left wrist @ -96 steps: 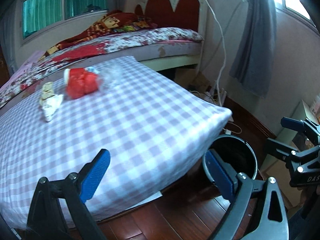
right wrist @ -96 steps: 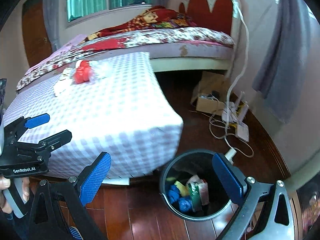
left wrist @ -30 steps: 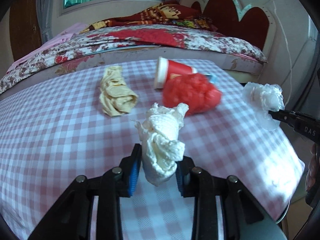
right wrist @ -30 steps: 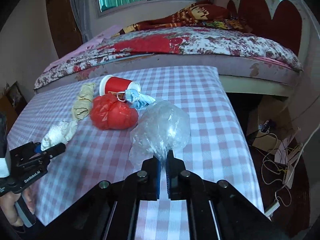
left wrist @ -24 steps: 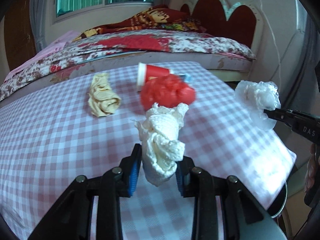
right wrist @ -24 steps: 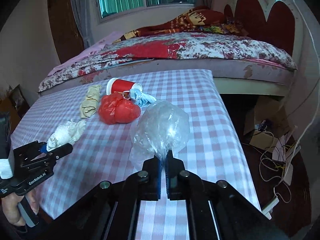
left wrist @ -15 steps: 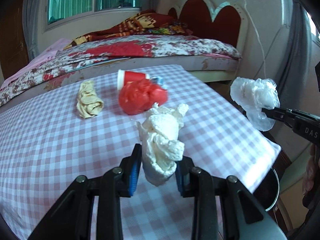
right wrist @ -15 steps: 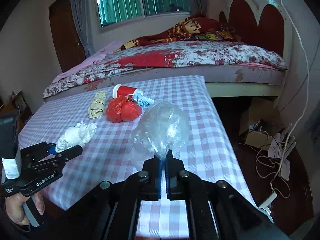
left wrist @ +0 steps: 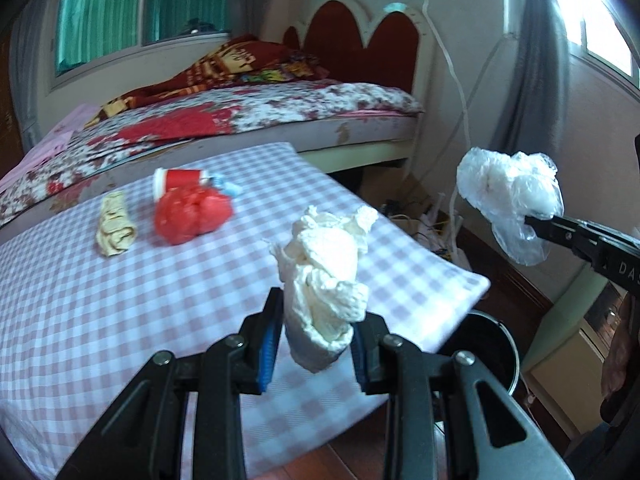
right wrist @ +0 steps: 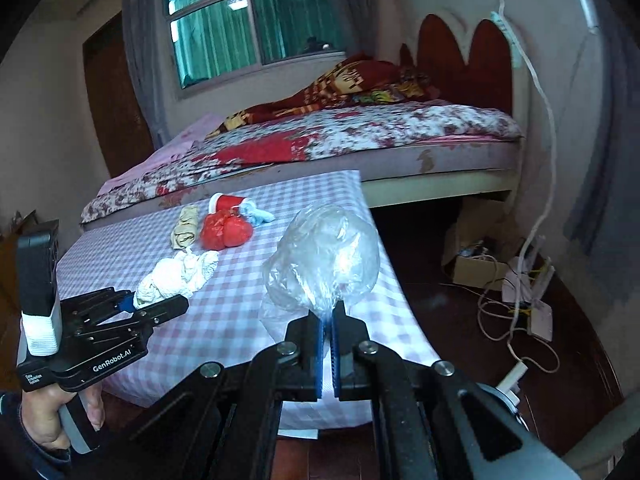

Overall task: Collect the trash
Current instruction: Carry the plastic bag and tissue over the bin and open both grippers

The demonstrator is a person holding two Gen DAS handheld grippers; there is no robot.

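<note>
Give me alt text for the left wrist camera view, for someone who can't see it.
The left gripper is shut on a crumpled white tissue wad above a checked tablecloth. At right, the right gripper pinches a clear plastic bag above a black bin. A red bag, red cup and tan wad lie on the cloth.

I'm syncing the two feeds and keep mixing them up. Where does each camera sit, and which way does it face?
Left wrist: on the left claw, looking along its fingers over the checked table to the bed; its claw grips a tissue wad; the right claw enters at right.
Right wrist: on the right claw, also facing the bed; it pinches a clear bag; the left claw and hand show at left.
Shared: table, bed, red bag, cup, both held items.
</note>
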